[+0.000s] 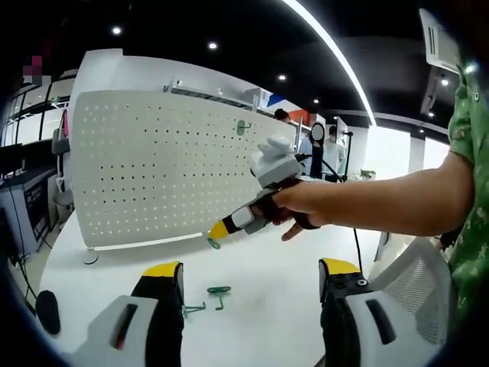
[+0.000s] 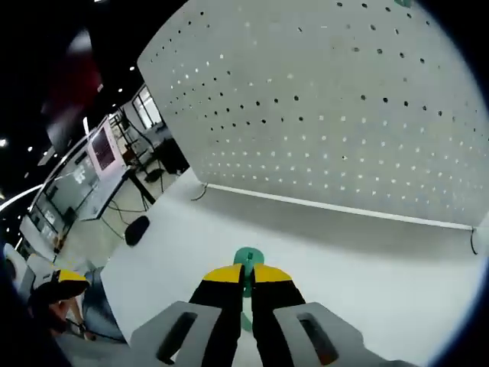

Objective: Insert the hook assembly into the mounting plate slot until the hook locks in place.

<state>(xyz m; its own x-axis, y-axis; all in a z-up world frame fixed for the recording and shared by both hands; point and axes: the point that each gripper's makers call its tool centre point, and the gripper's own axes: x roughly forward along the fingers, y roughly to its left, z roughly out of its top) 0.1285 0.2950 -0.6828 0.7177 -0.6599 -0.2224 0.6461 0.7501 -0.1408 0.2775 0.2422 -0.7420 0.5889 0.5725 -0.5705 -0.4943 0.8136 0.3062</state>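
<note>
Meanwhile the right gripper point(image 2: 246, 277), jaws pinched on a green plastic hook point(image 2: 247, 258), hangs over the white desk point(image 1: 275, 267) before the white perforated pegboard point(image 1: 153, 164). Near the desk's front edge, two green hooks point(image 1: 209, 297) lie between the left gripper's point(image 1: 250, 277) wide-open, empty jaws.

Stood on a broad white counter point(image 1: 260, 267), glossy and pale. Lay near the counter's edge: a small black oval object point(image 1: 46, 311), seen also in the right gripper view point(image 2: 137, 229). Hung overhead: a long white strip light point(image 1: 328, 53) and round recessed ceiling spots point(image 1: 212, 46) against a dark ceiling. Stood well behind: a few people point(image 1: 321, 153) near a bright window. Sat off to one side: a white mesh-backed office chair point(image 1: 416, 287) and desks with dark monitors point(image 2: 103, 149).
</note>
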